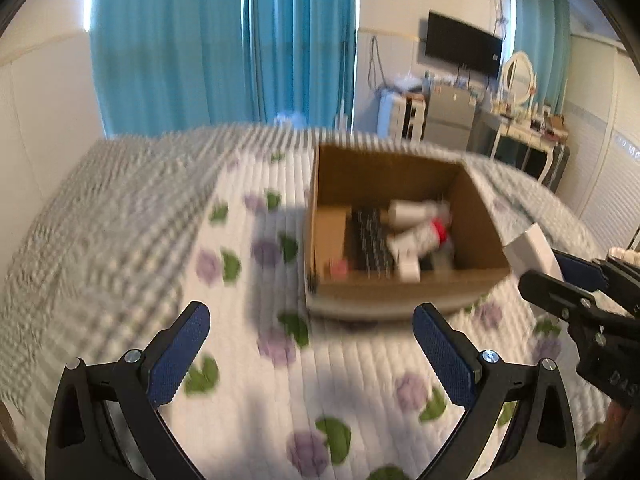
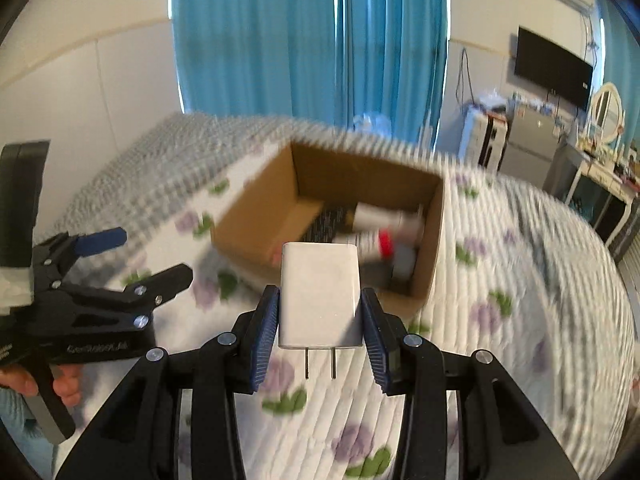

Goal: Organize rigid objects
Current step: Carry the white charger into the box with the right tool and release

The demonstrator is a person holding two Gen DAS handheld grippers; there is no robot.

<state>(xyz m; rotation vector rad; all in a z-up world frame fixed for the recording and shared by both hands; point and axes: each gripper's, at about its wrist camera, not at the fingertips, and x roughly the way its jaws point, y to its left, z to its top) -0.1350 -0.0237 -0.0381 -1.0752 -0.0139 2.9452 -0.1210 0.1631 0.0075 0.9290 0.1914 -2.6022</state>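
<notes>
My right gripper point(image 2: 320, 308) is shut on a white plug charger point(image 2: 320, 292), prongs pointing back at me, held above the quilt just short of an open cardboard box point(image 2: 434, 240). In the left wrist view the charger point(image 1: 530, 252) hangs by the box's point(image 1: 400, 288) right front corner. The box holds white tubes with a red cap point(image 1: 424, 232), a dark item and a small pink thing. My left gripper point(image 1: 312, 324) is open and empty, low over the quilt in front of the box; it also shows in the right wrist view point(image 2: 152, 256).
The box sits on a bed with a floral white quilt point(image 1: 340, 380) and a grey checked blanket point(image 1: 100, 220) at the left. Blue curtains point(image 1: 224, 40) hang behind. A TV, fridge and dressing table point(image 1: 520, 136) stand at the far right.
</notes>
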